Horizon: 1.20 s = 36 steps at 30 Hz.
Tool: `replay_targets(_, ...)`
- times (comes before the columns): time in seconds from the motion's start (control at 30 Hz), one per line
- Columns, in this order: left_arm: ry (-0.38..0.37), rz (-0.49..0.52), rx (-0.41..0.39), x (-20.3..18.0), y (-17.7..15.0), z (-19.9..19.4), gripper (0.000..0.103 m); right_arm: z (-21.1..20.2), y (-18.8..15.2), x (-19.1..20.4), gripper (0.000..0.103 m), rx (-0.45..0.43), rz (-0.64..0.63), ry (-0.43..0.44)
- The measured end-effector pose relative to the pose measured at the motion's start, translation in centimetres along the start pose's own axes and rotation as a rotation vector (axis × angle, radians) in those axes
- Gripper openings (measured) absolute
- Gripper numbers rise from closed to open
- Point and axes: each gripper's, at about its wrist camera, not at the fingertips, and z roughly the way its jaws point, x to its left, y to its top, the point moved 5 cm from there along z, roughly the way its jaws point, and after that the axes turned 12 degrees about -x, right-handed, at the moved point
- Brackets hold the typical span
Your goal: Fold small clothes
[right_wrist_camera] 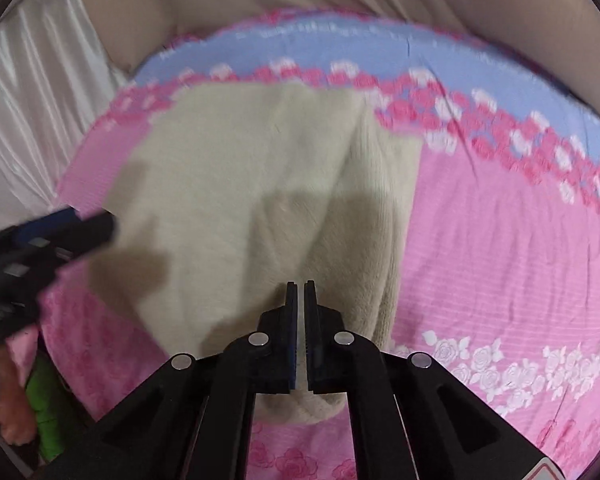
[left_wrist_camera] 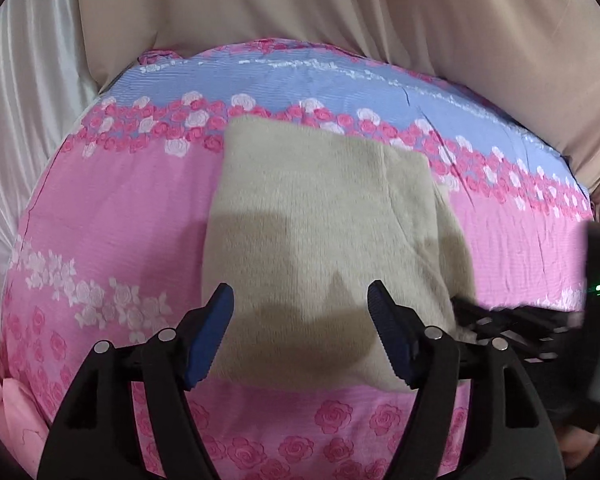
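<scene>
A beige fleece garment (left_wrist_camera: 320, 240), soft and plush, lies part-folded in the middle of a pink rose-print bedsheet (left_wrist_camera: 120, 208), one flap already doubled over its right side.

The left gripper (left_wrist_camera: 300, 336) hangs just above the garment's near edge with its blue-padded jaws spread wide, holding nothing. The right gripper (right_wrist_camera: 300, 336) has its jaws pressed nearly together above the garment's near right part; whether a thin bit of fleece sits between them, I cannot tell, since the tips hide that spot.

The risk, as I judge it, is in the pile. Fleece this thick springs back, so the doubled flap could slide open if the right gripper drags across it. A grab from the left with jaws this wide could also pinch the sheet along with the cloth and pull the whole bundle askew.

The left wrist view shows the garment's square far corners and the stepped right edge cleanly. The right wrist view, blurred, alone shows the ribbed knit strip (right_wrist_camera: 380, 184) along the fold and the left gripper reaching in beside the garment's left edge.
</scene>
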Motion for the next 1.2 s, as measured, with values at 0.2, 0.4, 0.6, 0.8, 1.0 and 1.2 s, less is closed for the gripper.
replay_targets(0.2, 0.024, 0.019, 0.028, -0.8, -1.5, 0.7, 0.067, 1.6, -2.8, -0.9, 0.004, 0.068, -0.060, -0.089)
replay_targets(0.4, 0.069, 0.019, 0.013, -0.5, -2.7, -0.4, 0.067, -5.7, -0.4, -0.8, 0.010, -0.130, -0.006, -0.116)
replay_targets(0.6, 0.121, 0.025, -0.075, -0.8, -3.7, -3.1, 0.068, -9.4, -1.3, -2.2, 0.032, -0.233, 0.044, -0.153)
replay_targets(0.8, 0.176, 0.059, -0.148, -2.2, -5.1, -5.4, 0.089, -10.2, -3.2, -2.8, 0.040, -0.219, 0.069, -0.155)
replay_targets(1.0, 0.212, 0.038, -0.174, -2.7, -6.6, -6.5, 0.091, -10.0, -5.8, -1.8, 0.041, -0.183, 0.029, -0.156)
replay_targets(1.2, 0.208, 0.009, -0.157, -2.9, -7.8, -6.5, 0.091, -10.2, -6.5, -2.0, 0.047, -0.184, 0.051, -0.160)
